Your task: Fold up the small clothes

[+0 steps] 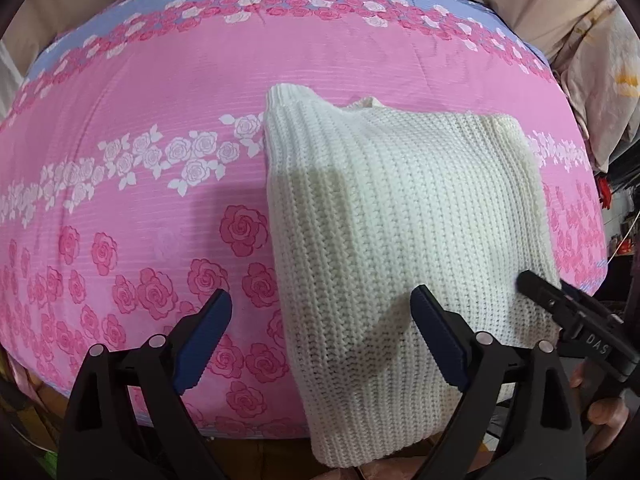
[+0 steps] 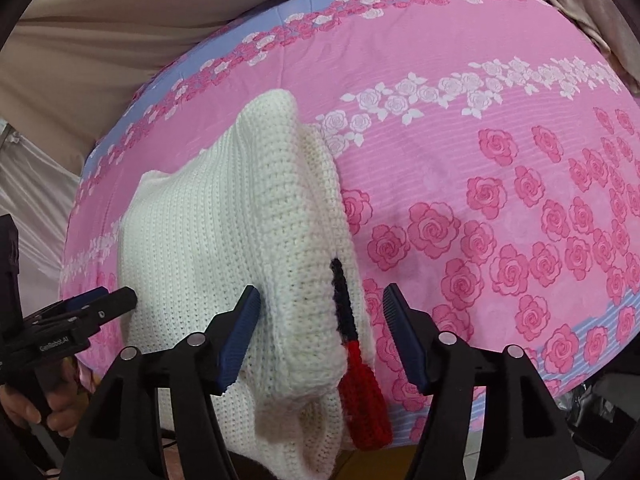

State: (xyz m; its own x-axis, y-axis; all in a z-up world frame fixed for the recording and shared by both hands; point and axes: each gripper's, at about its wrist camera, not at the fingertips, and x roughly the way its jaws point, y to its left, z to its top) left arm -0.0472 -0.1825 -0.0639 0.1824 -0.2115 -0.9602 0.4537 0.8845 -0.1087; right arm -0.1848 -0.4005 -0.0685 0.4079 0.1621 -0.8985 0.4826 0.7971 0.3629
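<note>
A cream-white knitted sweater lay folded on a bed covered by a pink rose-print sheet, its near end hanging slightly over the front edge of the mattress. In the left wrist view the garment filled the middle and right of the picture as a roughly rectangular bundle, with one ribbed part rising at its far left corner. The left gripper pointed steeply down at the bed with its jaws spread wide; one blue-padded finger stood over the bare sheet to the left of the sweater and the other over the knit, and neither pad pressed on the fabric, so it grasped nothing. The right gripper was likewise released, its jaws standing apart on either side of the folded edge of the sweater, where the thick ribbed layers stacked up; the pads did not appear to squeeze the knit. Between those fingers ran a narrow strip of dark navy and red knit trim, lying along the sweater's right edge and ending in a red patch near the mattress edge. Each wrist camera caught the other tool at the side of the garment, with part of a hand gripping its handle. Beige bedding was bunched beyond the far side of the sheet.
</note>
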